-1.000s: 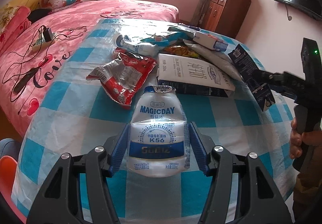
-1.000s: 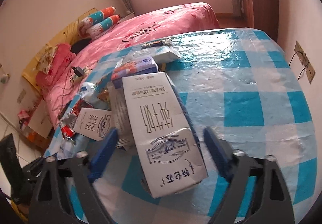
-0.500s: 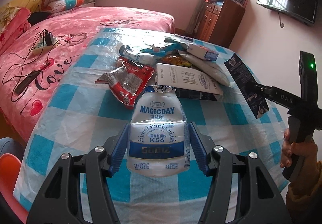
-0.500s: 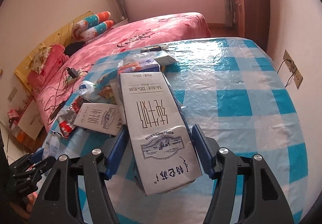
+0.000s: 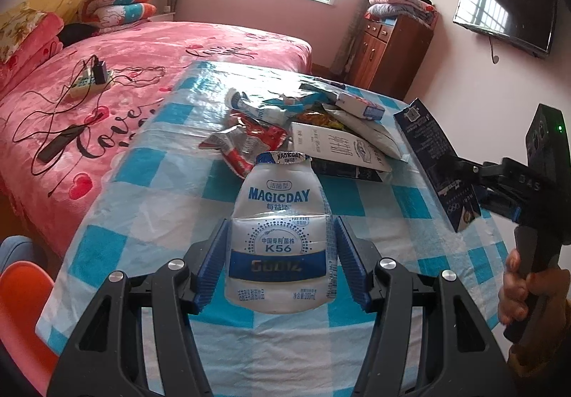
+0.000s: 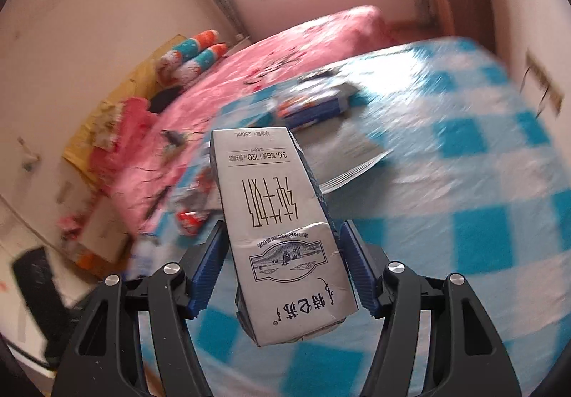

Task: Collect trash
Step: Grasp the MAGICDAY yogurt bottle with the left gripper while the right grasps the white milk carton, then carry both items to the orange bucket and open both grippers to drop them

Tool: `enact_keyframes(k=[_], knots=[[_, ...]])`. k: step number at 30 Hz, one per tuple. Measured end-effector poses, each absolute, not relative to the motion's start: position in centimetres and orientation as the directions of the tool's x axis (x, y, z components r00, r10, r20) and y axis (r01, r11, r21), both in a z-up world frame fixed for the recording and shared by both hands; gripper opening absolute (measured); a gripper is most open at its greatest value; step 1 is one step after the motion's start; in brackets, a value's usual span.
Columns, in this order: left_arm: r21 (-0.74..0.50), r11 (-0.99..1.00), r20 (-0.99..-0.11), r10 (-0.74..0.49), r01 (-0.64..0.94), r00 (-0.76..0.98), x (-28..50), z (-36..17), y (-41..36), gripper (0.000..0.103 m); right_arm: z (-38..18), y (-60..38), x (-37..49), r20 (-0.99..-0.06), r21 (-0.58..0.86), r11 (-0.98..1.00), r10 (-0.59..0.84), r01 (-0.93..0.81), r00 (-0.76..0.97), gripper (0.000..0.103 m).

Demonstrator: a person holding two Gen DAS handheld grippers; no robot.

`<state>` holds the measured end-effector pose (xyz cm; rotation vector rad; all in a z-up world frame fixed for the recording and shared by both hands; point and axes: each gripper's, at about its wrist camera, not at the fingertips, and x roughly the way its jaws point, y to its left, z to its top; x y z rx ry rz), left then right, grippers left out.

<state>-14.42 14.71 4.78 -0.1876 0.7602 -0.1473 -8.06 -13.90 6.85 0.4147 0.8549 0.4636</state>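
Presently, in the left wrist view, the left tongs [image 5: 280, 259] pinched a white MAGICDAY pouch [image 5: 280, 236] above the near edge of the checked bench [image 5: 150, 197]. Wrappers and a flattened carton [image 5: 339, 147] lay near the far edge. The right tongs [image 5: 464, 179] held a dark carton [image 5: 437, 161] past the right edge.

In the right wrist view, the right tongs [image 6: 282, 266] gripped that carton [image 6: 282, 229] above the blurred bench [image 6: 464, 200].

A blue-and-white checked plastic-covered bench [image 5: 150, 197] stands beside a pink-quilted bed [image 5: 117, 76] on its left. A heap of crumpled wrappers and flattened cartons [image 5: 314, 126] lies on the bench's far middle. Behind the bench's right end stands a brown wooden cabinet [image 5: 389, 51].
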Motion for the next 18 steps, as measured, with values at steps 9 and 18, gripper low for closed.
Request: enact_keyframes(k=[9,18], knots=[[-0.239,0.971,-0.652,-0.17,0.013,0.739,-16.4,5.1,18.1,0.06,7.0,-7.5,-9.6,-0.574,0.633,0.707,0.702,-0.315,0.422,0.065],[-0.229,0.964,-0.647,-0.046,-0.137,0.761,-20.2,5.0,25.1,0.06,7.5,1.6,-11.0,-0.58,0.632,0.63,0.771,-0.451,0.265,0.065]])
